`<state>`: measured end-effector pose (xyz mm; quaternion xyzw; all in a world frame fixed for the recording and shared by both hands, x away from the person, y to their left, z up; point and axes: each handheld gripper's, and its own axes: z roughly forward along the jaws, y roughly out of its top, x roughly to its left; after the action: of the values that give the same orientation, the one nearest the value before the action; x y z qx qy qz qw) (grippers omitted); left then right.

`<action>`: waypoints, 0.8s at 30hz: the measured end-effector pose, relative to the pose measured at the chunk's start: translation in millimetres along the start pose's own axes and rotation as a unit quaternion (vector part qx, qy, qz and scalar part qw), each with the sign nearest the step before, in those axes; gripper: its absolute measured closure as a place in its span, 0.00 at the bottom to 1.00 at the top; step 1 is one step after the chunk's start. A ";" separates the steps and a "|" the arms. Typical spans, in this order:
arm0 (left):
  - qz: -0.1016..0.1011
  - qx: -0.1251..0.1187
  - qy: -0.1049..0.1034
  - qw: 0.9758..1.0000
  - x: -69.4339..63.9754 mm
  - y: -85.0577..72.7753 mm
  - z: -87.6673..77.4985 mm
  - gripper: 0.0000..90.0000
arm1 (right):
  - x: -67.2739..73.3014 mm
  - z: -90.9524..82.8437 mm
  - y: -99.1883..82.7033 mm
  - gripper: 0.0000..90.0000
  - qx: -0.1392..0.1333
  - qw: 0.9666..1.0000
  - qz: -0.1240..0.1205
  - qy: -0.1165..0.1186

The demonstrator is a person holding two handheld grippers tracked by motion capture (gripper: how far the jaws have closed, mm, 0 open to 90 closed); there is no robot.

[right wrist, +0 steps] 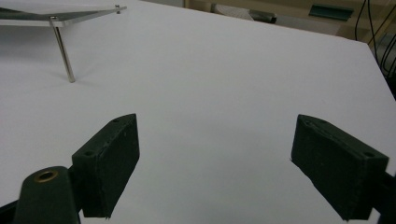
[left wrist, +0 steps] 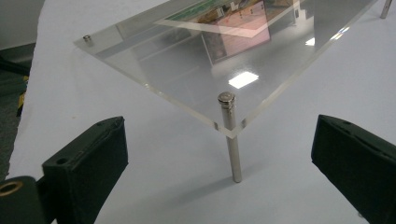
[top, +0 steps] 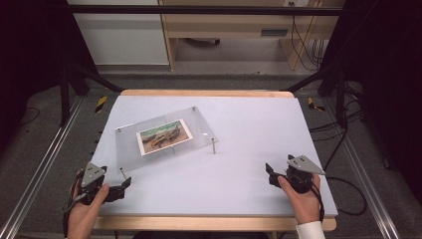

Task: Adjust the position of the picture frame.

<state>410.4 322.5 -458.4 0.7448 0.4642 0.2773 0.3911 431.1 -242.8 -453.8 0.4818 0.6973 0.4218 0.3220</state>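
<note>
Pale lavender desk [top: 239, 169] with a light wood edge, standing inside a black metal frame; grey floor and light wood furniture beyond.

One clear rectangular acrylic plate on thin metal legs [top: 164, 137] stands left of the desk's centre. Long axis runs diagonally, from the near-left corner up toward the far right. One small colour photograph [top: 164, 135] sits at the plate's middle, turned the same way; whether it lies on top or underneath, cannot tell.

Legs: the high view shows one leg clearly at the right corner, plus small metal caps at the other corners. Left gripper view gives the near corner close up: one metal leg [left wrist: 232, 140] with a round cap on top, standing upright on the desk, and a second cap at the left corner. Right gripper view shows one leg under the plate's edge at far left, otherwise bare desk.

Two tongs. Left tongs [top: 127, 183] rest near the desk's front-left, pointing at the plate's near corner, just short of it; jaws wide, nothing between them. Right tongs [top: 269, 174] near the front-right, well apart from the plate; jaws wide, nothing held.
</note>
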 end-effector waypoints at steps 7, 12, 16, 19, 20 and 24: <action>0.008 -0.005 -0.010 1.000 -3.7 -1.0 -1.2 0.04 | 1.0 -1.0 -1.0 0.20 -0.004 1.000 -0.009 -0.009; -0.007 0.020 -0.034 0.999 -4.8 -4.0 3.4 0.05 | -2.4 -1.6 -2.2 0.22 -0.006 1.000 0.000 -0.010; -0.005 0.026 -0.045 0.999 -5.5 -4.7 6.2 0.06 | -2.5 -1.0 -2.4 0.22 -0.004 1.000 0.000 -0.010; -0.003 0.033 -0.046 0.998 -5.8 -5.5 7.7 0.06 | -2.3 -1.2 -2.4 0.22 -0.004 1.000 -0.001 -0.011; -0.002 0.038 -0.045 0.998 -5.5 -6.0 8.8 0.07 | -2.1 -1.4 -2.4 0.23 -0.005 1.000 -0.002 -0.009; -0.007 0.031 -0.047 0.998 -6.0 -5.4 10.5 0.09 | -2.0 -0.2 -3.1 0.23 0.001 1.000 -0.004 -0.009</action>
<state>413.4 315.0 -468.9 0.7655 0.4590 0.2248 0.3910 430.3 -245.3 -456.5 0.4834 0.6962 0.4158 0.3297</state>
